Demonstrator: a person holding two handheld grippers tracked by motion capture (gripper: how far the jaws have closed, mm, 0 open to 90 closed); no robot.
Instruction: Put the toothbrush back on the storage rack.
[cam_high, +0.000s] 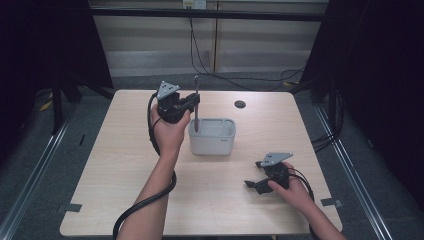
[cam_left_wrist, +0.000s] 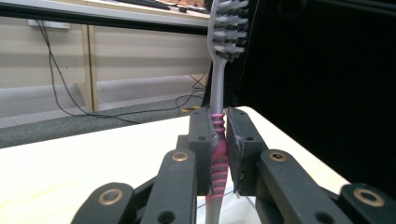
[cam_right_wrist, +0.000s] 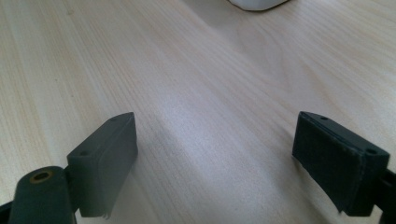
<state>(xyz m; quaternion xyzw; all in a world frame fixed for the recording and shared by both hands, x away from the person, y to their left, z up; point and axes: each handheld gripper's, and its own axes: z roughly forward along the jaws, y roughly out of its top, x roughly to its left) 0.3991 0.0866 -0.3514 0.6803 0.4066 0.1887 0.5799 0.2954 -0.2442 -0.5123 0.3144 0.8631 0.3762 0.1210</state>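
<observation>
Left gripper (cam_high: 194, 102) clamped on upright toothbrush (cam_high: 196, 107) over white container (cam_high: 212, 136), right gripper (cam_high: 252, 185) wide apart, resting on counter (cam_high: 125, 165)

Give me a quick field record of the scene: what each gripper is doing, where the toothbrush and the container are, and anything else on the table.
left gripper: shut on the toothbrush handle, held above the table
toothbrush: upright, bristle head up, lower end over the left part of the container
container: white, open-topped, near mid-table
right gripper: open, nothing between the jaws, low over bare wood at the near right
table: light wood, with a round dark hole at the far side
</observation>
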